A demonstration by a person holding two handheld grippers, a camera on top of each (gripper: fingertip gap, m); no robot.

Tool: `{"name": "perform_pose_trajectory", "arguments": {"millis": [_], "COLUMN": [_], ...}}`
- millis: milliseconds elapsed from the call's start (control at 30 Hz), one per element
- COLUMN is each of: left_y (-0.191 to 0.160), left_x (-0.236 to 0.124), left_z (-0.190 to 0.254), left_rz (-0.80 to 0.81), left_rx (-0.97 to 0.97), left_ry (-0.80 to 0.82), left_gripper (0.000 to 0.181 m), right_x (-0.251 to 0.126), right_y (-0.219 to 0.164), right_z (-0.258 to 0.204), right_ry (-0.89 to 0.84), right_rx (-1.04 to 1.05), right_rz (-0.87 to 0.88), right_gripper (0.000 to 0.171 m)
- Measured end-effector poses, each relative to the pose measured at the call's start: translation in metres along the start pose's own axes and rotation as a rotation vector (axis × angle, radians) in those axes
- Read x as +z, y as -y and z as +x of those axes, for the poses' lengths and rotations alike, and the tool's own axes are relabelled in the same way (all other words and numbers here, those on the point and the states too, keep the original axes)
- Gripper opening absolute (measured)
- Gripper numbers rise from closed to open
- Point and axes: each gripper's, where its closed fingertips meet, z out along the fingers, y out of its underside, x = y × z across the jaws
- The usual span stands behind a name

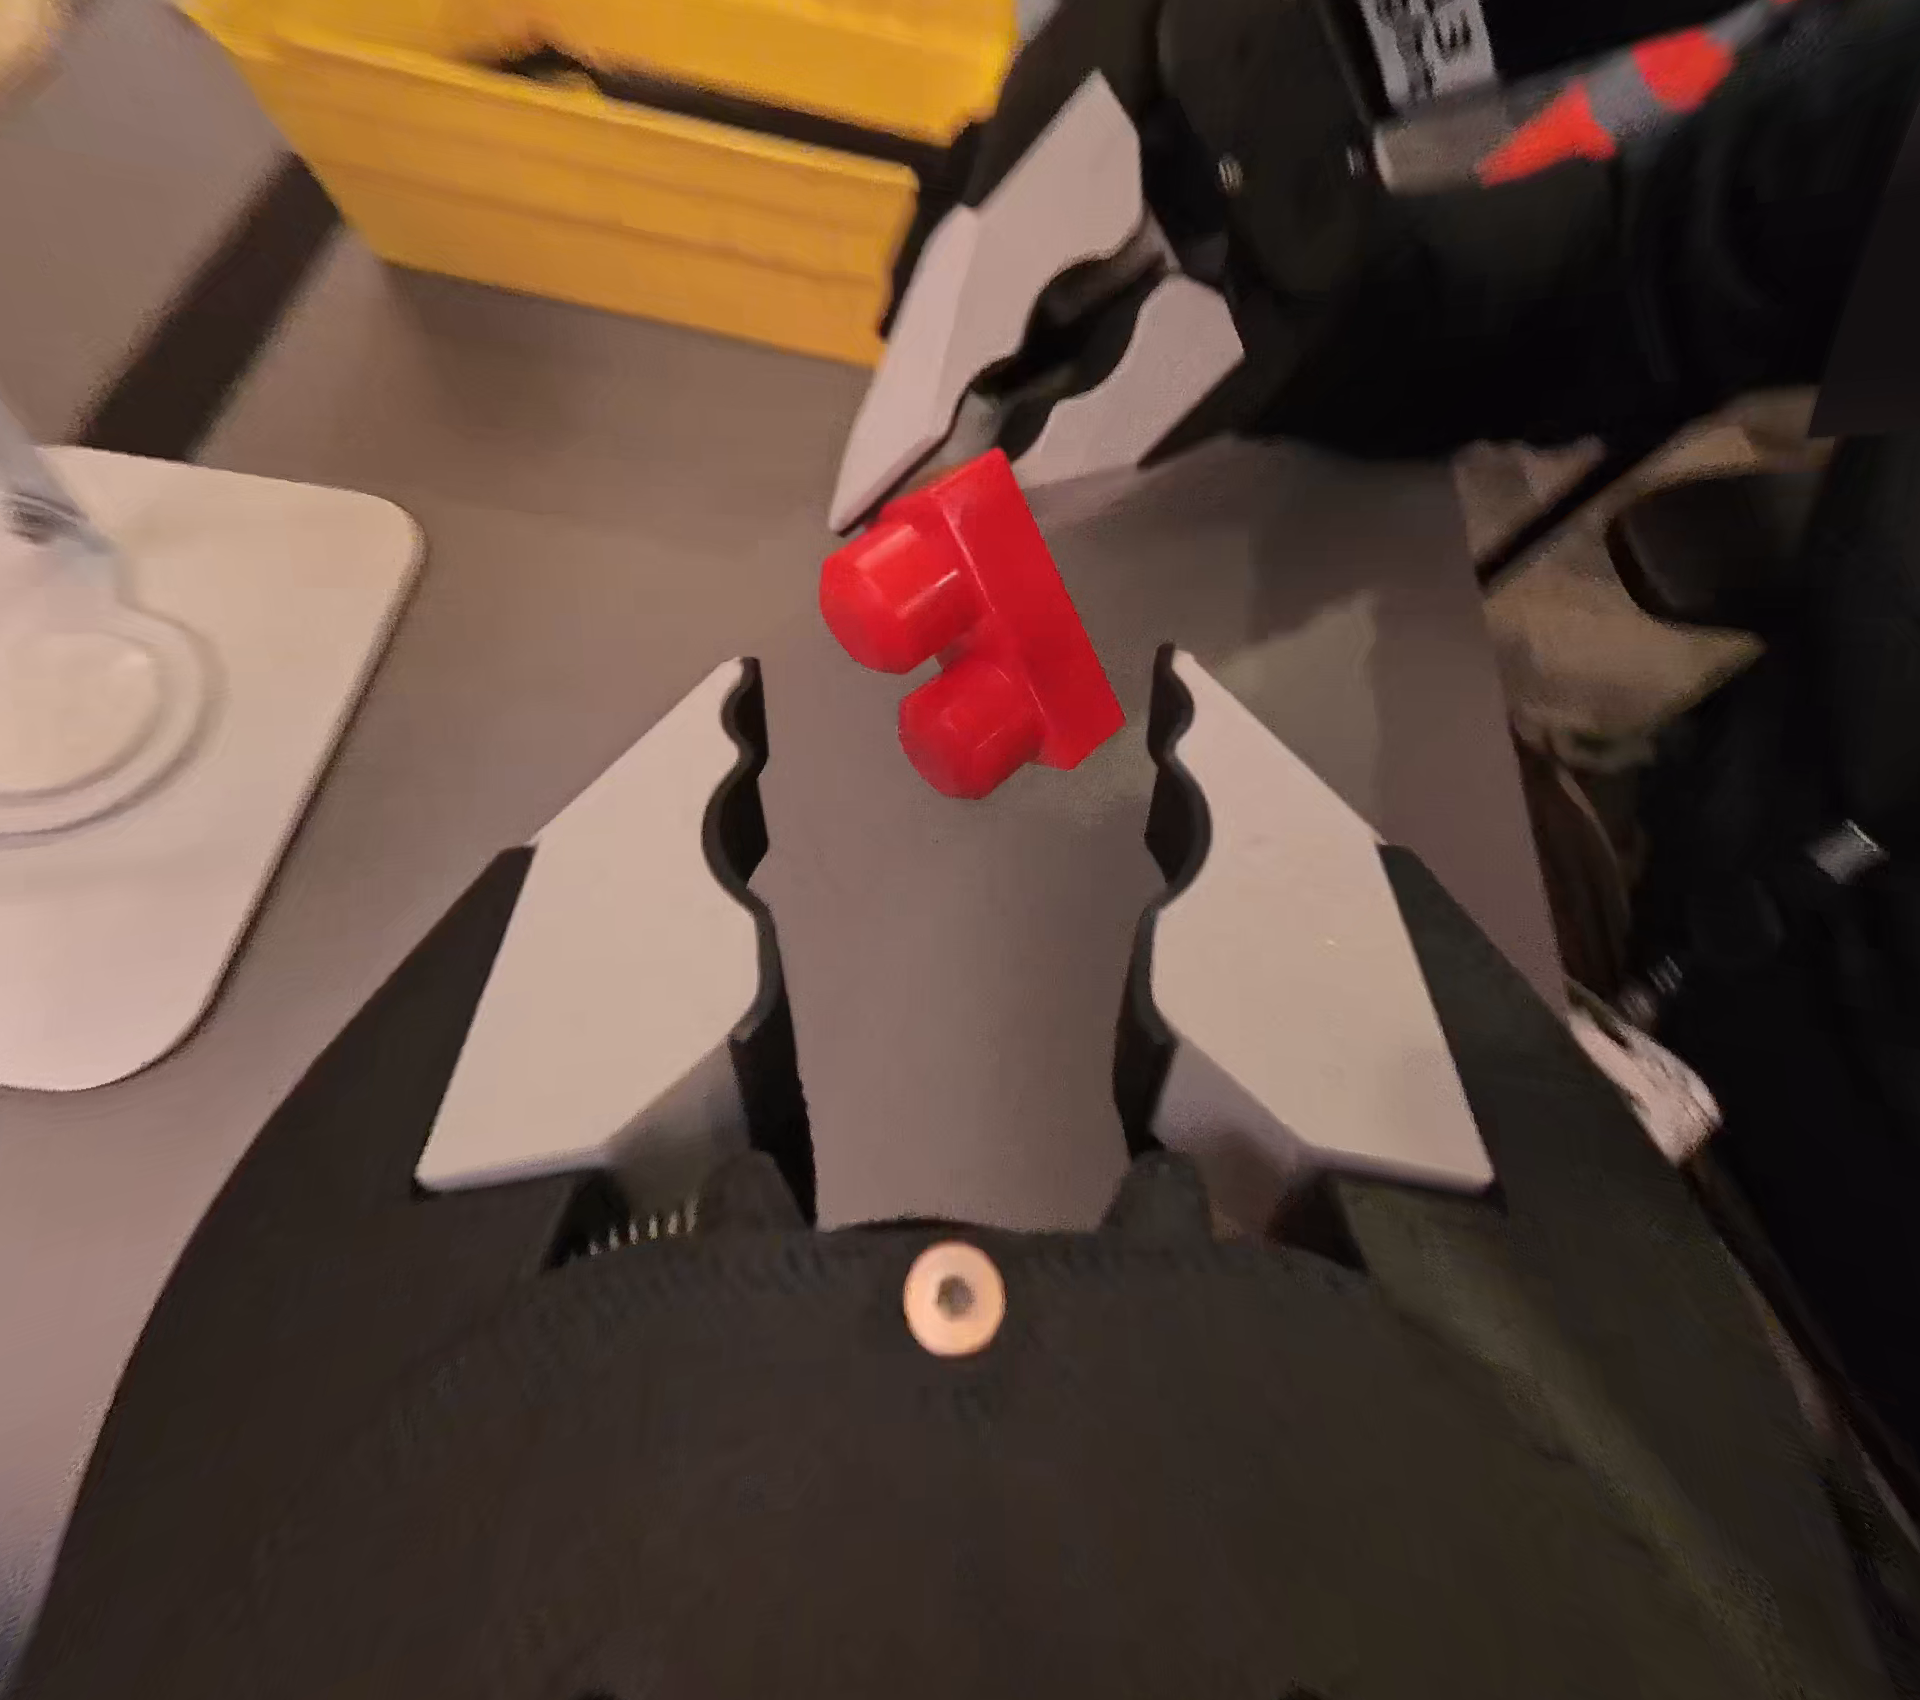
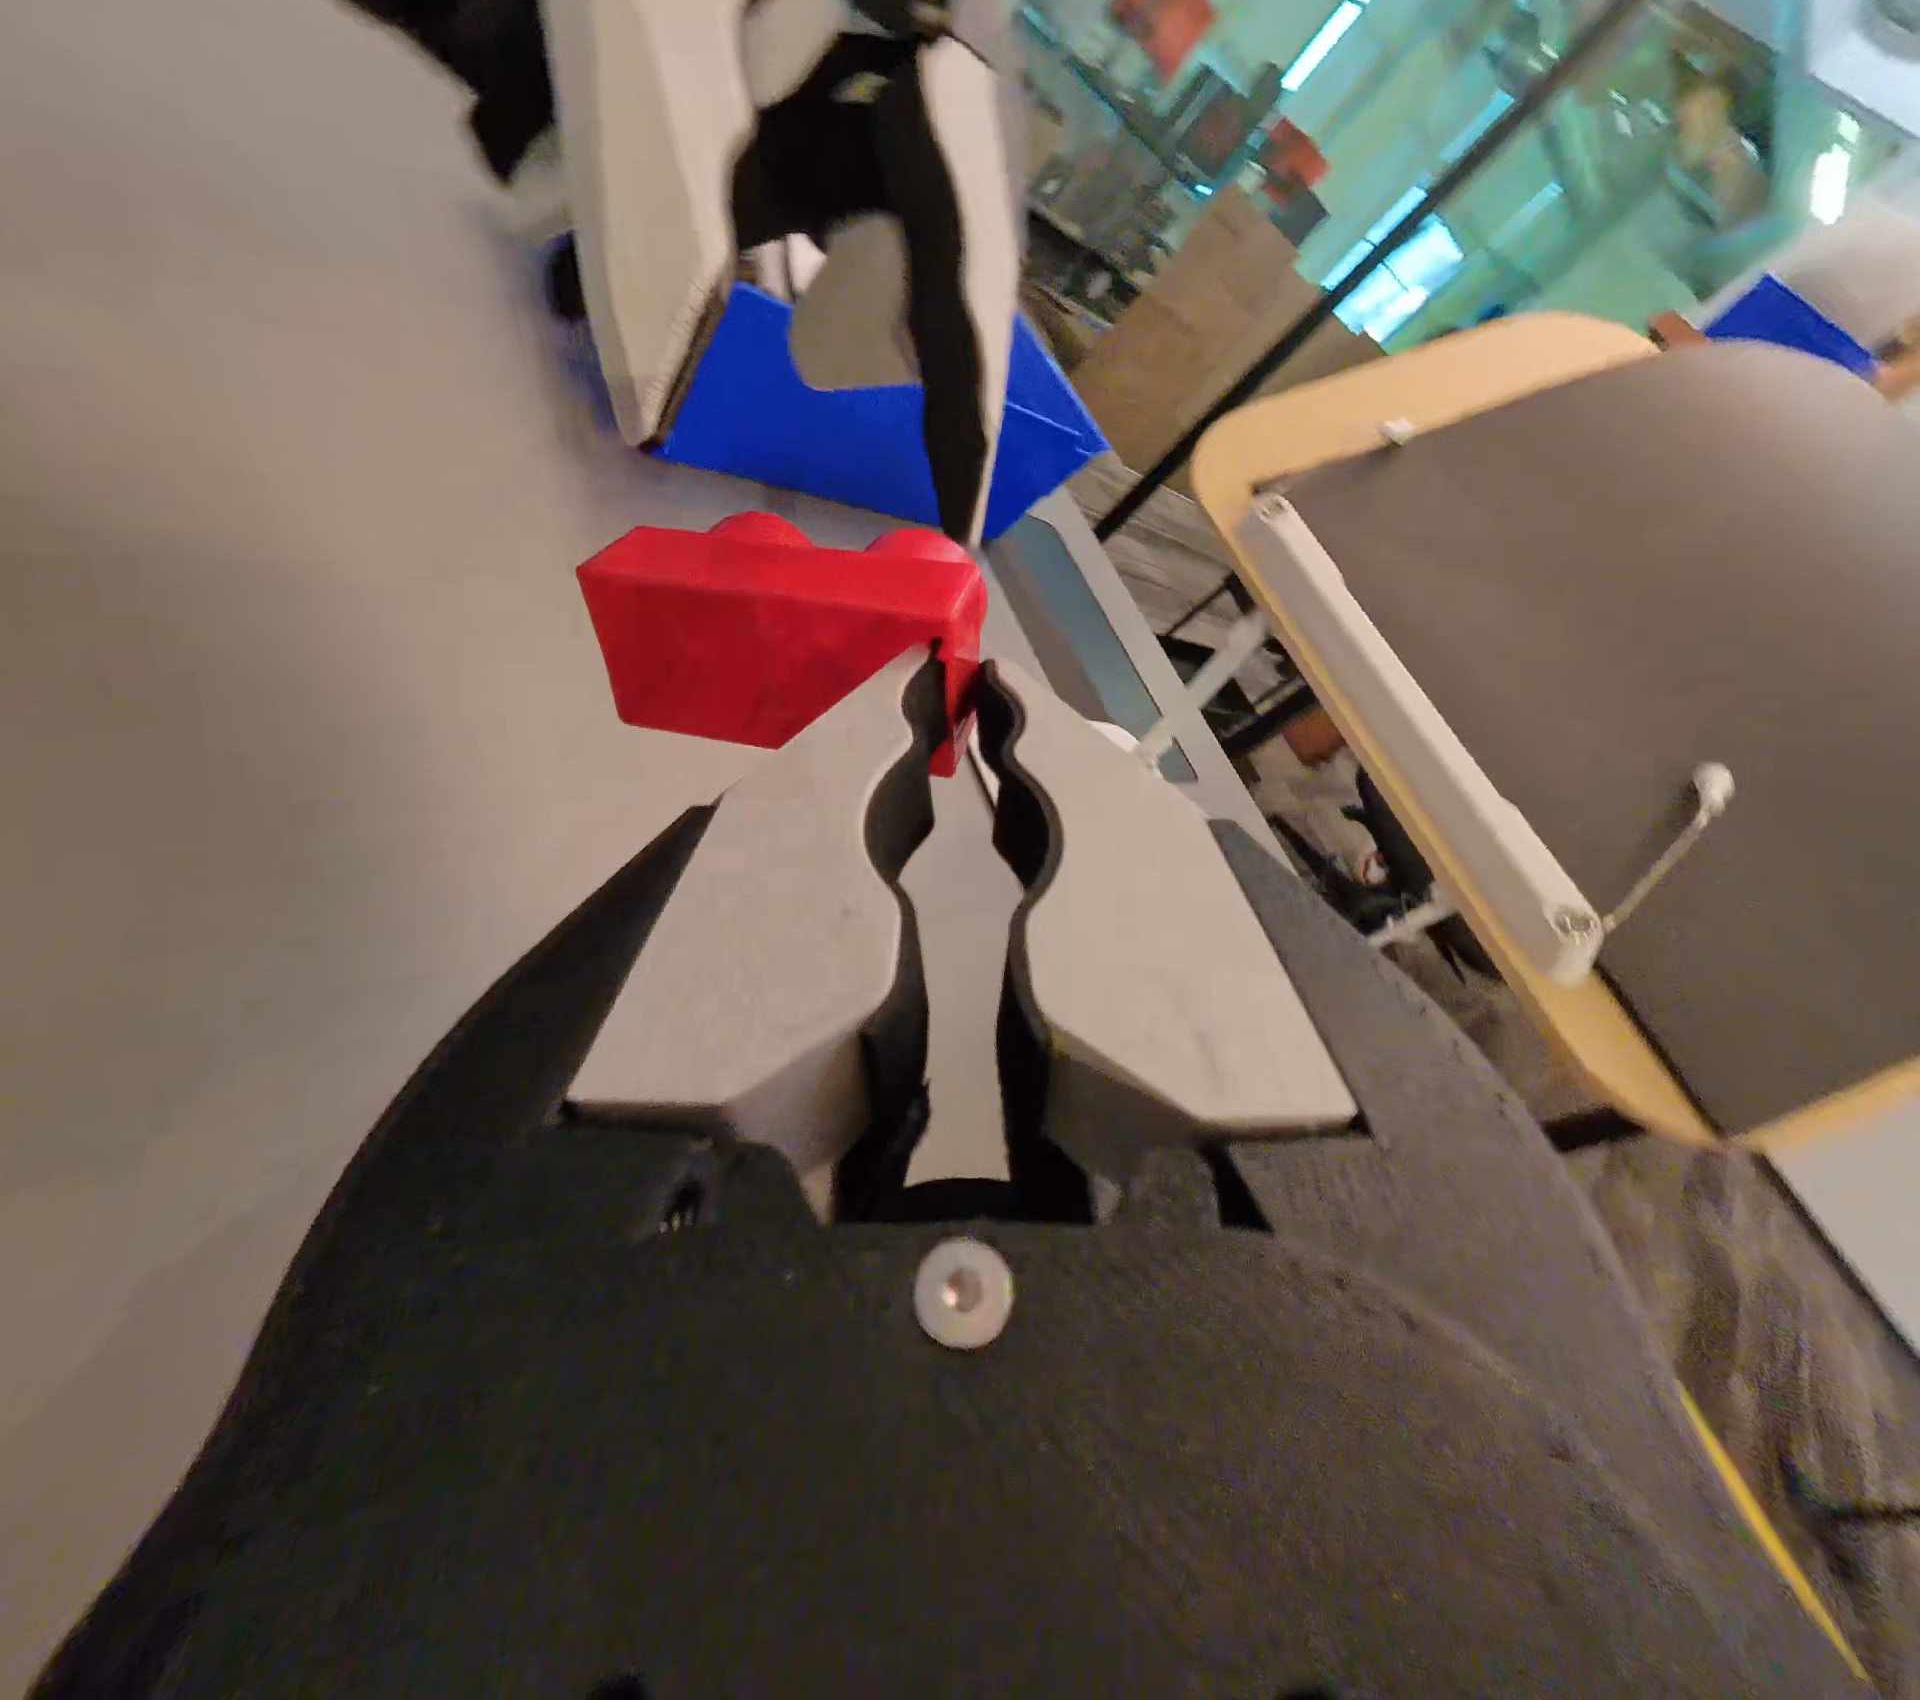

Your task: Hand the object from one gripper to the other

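The right gripper [image 2: 961, 674] has its fingers closed on one corner of a red two-stud building brick [image 2: 774, 642], pinching a thin edge of it right at the fingertips; the rest of the brick juts out sideways, clear of the grey desk [image 2: 229, 507]. In the left wrist view the same brick [image 1: 961, 622] hangs in the air just ahead of the left gripper [image 1: 961, 674], whose fingers are spread wide with nothing between them. The brick's lower edge sits level with those fingertips, nearer the right-hand finger, and whether it touches cannot be told. The right gripper [image 1: 940, 487] reaches the brick from above and behind. Beyond the brick a yellow bin [image 1: 623, 92] stands on the desk; left of the brick lies a pale mat [image 1: 281, 663]. A blue bin [image 2: 831, 424] sits behind the brick in the right wrist view.
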Motion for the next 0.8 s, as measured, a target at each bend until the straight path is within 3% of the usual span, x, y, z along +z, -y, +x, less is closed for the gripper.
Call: {"name": "perform_pose_trajectory", "arguments": {"millis": [67,200,367,433,500,700,800], "left_y": [0.011,0.016,0.015,0.011,0.013,0.012,0.012], "left_x": [-0.004,0.002,0.013,0.020,0.020,0.018,0.011], "left_z": [-0.010,-0.020,-0.033,-0.035,-0.034,-0.034,-0.037], "left_rz": [0.122,0.217,0.206,0.181,0.204,0.194,0.151], "left_rx": [-0.009,0.049,0.090,0.083,0.089,0.115,0.184], "left_ry": [0.111,0.332,0.547,0.553,0.553,0.557,0.591], "left_gripper": [0.070,0.071,0.068,0.062,0.043,0.041,0.041], "right_x": [-0.001,-0.004,-0.002,-0.002,-0.003,-0.002,0.000], "right_y": [-0.007,-0.014,-0.008,-0.006,-0.005,-0.004,-0.001], "right_z": [0.015,0.035,0.034,0.036,0.036,0.033,0.026], "right_ry": [-0.089,-0.224,-0.284,-0.300,-0.307,-0.280,-0.183], "right_rx": [0.090,0.214,0.202,0.213,0.220,0.231,0.249], "right_rz": [-0.010,-0.010,-0.015,-0.008,0.002,0.017,0.031], "right_gripper": [0.002,0.002,0.003,0.003,0.002,0.004,0.031]}}
